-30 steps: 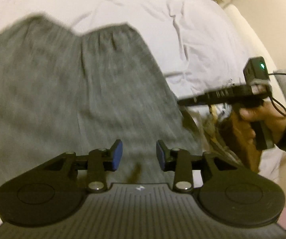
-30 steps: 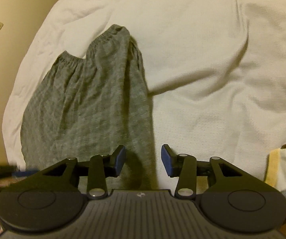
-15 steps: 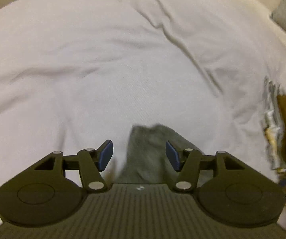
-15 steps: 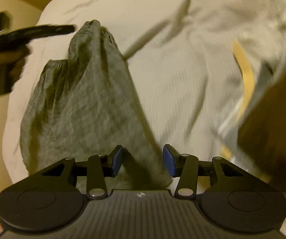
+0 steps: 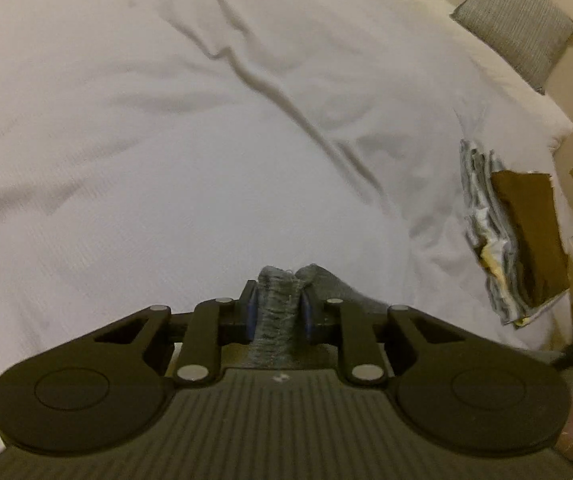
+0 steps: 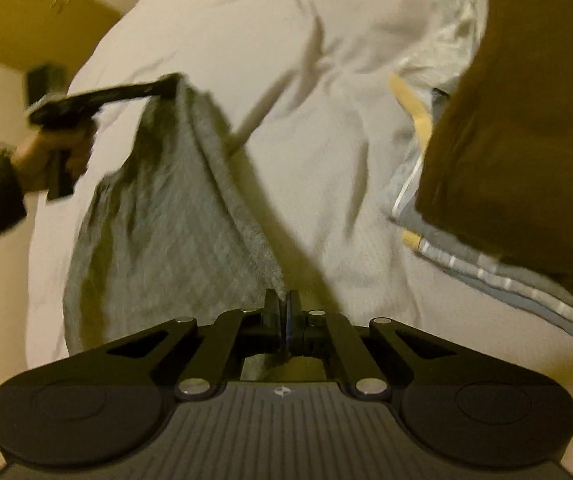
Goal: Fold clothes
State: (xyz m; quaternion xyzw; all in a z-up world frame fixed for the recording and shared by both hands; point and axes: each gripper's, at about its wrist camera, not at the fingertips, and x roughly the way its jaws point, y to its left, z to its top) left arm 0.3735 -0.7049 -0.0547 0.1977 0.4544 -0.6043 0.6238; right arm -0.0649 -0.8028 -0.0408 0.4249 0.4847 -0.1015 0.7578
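Dim yellowish light, motion blur, fisheye-warped edges.

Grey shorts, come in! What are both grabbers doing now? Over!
Left gripper shut on shorts waistband. Right gripper shut on the other end. Shorts lifted between them over the bed. Folded pile off right, clear.

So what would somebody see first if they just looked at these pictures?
Probably the grey knitted garment, lifted off the white bed cover and stretched between the two black grippers. The left gripper pinches one bunched corner and the right gripper is shut on another. Next, the stack of folded clothes topped with a brown piece at the bed's right edge.
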